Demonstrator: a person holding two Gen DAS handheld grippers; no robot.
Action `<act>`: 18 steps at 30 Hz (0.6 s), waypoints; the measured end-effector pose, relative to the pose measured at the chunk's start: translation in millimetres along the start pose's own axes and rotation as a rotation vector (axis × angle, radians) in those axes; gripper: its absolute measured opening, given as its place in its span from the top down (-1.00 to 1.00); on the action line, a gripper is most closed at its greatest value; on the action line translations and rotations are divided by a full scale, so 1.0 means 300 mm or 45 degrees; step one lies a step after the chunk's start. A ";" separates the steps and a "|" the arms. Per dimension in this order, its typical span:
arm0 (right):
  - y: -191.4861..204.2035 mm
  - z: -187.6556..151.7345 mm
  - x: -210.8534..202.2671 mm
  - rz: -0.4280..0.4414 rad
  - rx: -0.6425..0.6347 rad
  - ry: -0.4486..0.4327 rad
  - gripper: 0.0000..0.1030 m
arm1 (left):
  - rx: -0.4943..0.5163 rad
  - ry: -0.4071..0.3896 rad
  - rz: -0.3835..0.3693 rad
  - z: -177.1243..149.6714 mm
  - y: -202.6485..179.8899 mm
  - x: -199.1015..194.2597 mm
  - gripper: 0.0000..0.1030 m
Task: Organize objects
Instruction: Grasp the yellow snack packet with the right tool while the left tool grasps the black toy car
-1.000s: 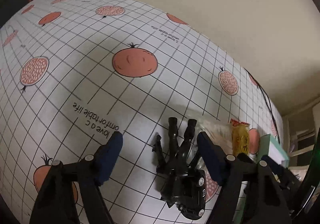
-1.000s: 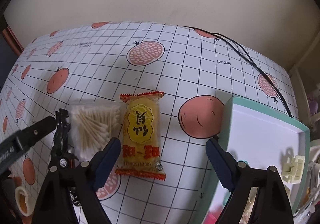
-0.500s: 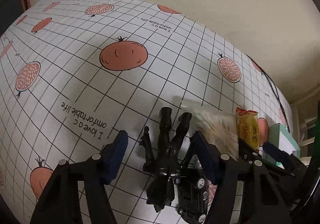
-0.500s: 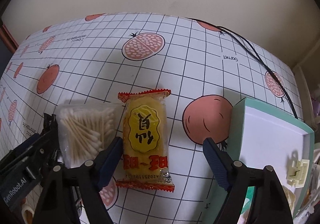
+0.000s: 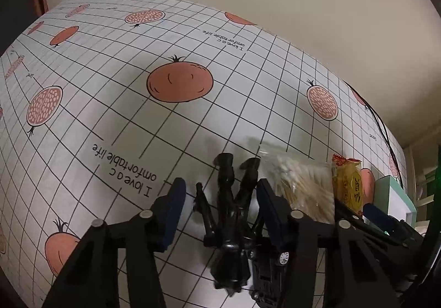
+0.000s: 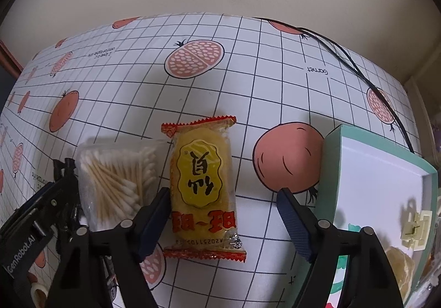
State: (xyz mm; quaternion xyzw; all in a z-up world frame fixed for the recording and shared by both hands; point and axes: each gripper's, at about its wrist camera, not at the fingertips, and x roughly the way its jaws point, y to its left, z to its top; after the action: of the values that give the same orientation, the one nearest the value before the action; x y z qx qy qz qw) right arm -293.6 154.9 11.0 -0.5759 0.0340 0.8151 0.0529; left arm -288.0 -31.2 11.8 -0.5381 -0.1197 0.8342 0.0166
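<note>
A black toy figure (image 5: 230, 214) with a small car part (image 5: 271, 266) lies on the pomegranate-print tablecloth. My left gripper (image 5: 222, 211) straddles it, open; the right pad looks close against the toy's leg and a small gap shows on the left. To its right lie a clear bag of cotton swabs (image 5: 300, 189) and a yellow snack packet (image 5: 348, 186). In the right wrist view my right gripper (image 6: 224, 217) stands open over the lower half of the snack packet (image 6: 204, 178), the packet beside its left finger. The swab bag (image 6: 115, 181) lies left of it.
A teal-rimmed white box (image 6: 330, 170) stands to the right, holding a cream hair clip (image 6: 416, 228) and other small items. A black cable (image 6: 358, 71) runs along the table's back right. A tape roll (image 6: 37, 291) sits at the lower left. The wall is close behind.
My left gripper's jaws have narrowed around the black toy. The right gripper has crept forward a little over the snack packet, still open.
</note>
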 end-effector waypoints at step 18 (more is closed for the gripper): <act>-0.002 0.015 -0.014 -0.028 0.060 0.045 0.11 | -0.081 0.007 -0.086 -0.006 0.047 -0.010 0.17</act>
State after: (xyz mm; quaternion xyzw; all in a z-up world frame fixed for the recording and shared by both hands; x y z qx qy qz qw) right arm -296.2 155.8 16.4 -0.5892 0.0477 0.8032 0.0746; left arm -283.9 -45.1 10.7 -0.5364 -0.1642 0.8274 0.0281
